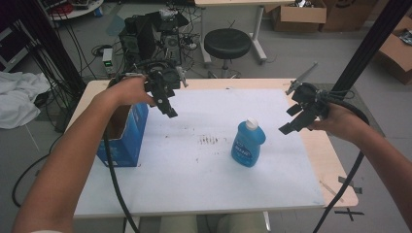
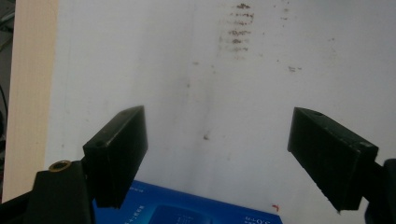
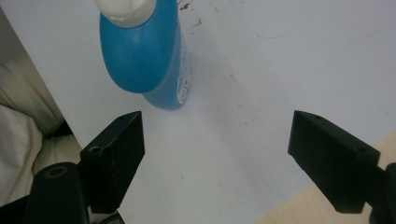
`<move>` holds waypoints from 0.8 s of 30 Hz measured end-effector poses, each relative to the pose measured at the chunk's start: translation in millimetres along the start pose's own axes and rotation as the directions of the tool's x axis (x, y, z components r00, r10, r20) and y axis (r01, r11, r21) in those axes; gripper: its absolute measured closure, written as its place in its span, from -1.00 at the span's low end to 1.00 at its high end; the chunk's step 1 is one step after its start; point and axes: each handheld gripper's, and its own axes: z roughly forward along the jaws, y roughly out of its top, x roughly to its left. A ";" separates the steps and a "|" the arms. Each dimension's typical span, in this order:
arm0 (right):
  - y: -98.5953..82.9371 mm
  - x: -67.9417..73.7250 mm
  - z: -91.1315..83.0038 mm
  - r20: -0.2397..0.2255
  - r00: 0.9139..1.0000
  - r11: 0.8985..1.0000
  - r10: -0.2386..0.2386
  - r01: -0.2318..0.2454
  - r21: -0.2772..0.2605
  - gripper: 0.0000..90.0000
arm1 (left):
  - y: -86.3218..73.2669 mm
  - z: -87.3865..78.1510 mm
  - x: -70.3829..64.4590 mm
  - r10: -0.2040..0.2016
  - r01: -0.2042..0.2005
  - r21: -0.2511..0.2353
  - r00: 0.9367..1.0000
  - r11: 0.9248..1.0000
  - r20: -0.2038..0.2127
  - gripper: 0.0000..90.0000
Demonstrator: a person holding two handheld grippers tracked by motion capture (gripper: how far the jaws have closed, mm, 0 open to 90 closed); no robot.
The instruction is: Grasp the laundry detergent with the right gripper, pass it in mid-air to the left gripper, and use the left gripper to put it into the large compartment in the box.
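A blue bottle (image 1: pixel 248 143) with a white cap stands upright on the white board, right of centre. An open blue cardboard box (image 1: pixel 127 132) stands at the board's left edge. My left gripper (image 1: pixel 165 99) hangs open in the air just right of the box top, jaws pointing down; the left gripper view shows the box edge (image 2: pixel 196 211) below its spread jaws. My right gripper (image 1: pixel 297 119) is open, held above the board to the right of the bottle. The bottle (image 3: pixel 142 56) stands beyond its left jaw, apart from it.
The white board (image 1: pixel 194 170) covers most of a wooden table (image 1: pixel 335 165) and carries brown smudges (image 1: pixel 209 141) near its middle. A black stool (image 1: pixel 227 43), computer gear and cables stand behind the table. A black pole (image 1: pixel 369 43) rises at the right.
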 end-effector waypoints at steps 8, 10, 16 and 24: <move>-9.5 10.4 7.6 -0.006 0.999 0.998 0.039 -0.039 -0.047 -0.61 | -0.2 0.9 -0.2 0.004 -0.004 -0.002 1.000 1.000 0.001 -0.54; -12.5 12.1 8.6 -0.011 0.999 0.997 0.051 -0.051 -0.064 -0.61 | -0.6 0.6 0.0 0.008 -0.008 0.000 1.000 1.000 0.002 -0.54; -23.0 20.3 12.7 -0.024 0.996 0.990 0.081 -0.083 -0.117 -0.60 | -3.0 0.6 1.9 0.010 -0.010 0.004 1.000 1.000 -0.002 -0.54; -36.6 32.9 25.9 -0.026 0.995 0.981 0.101 -0.104 -0.163 -0.59 | -4.1 1.0 1.9 0.005 -0.005 0.000 1.000 1.000 -0.002 -0.54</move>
